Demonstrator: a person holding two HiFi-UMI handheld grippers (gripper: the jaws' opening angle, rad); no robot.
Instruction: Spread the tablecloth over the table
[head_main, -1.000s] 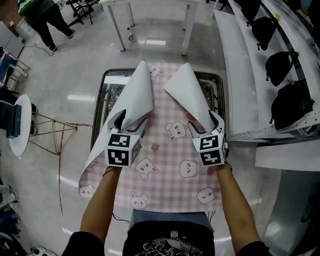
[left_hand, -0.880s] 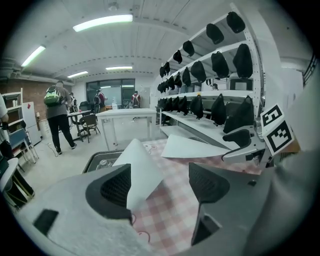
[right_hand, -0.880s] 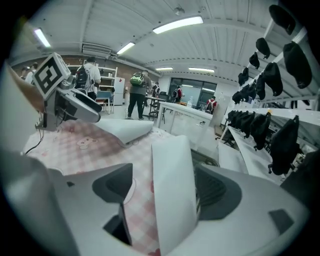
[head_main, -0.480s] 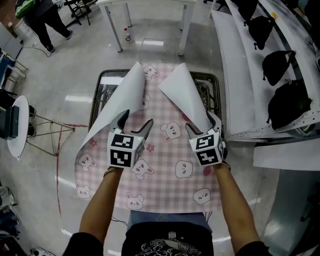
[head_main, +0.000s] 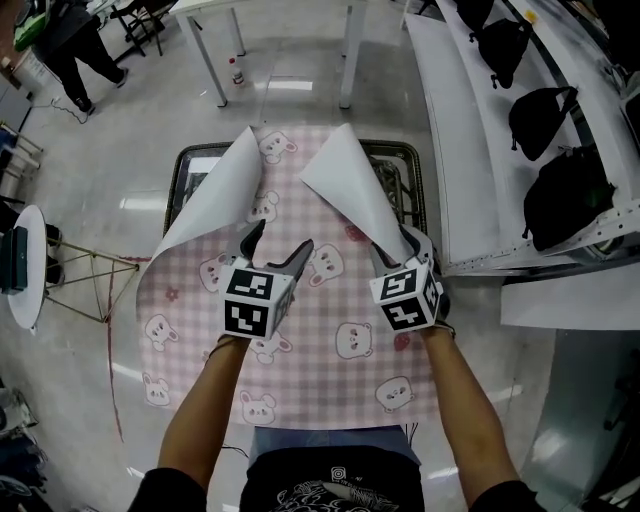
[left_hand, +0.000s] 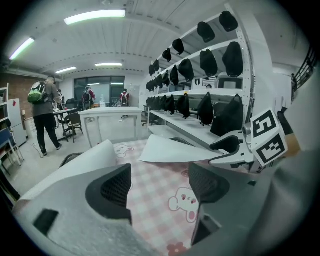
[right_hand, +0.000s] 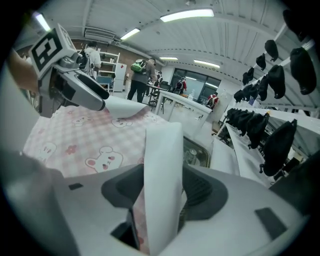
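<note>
On the dark-rimmed table lies a soft pink checked tablecloth with bunnies. The left gripper gapes wide and holds nothing. The right gripper is closing around a curled white corner.

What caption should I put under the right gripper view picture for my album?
Right gripper, jaws closing with a curled-up fold of the pink bunny tablecloth between them.

**Round the Room's Edges**

Black bags sit in a row on white shelves at the right. A bottle stands on the grey floor beside a white table leg. A person (green backpack) stands far left.
</note>
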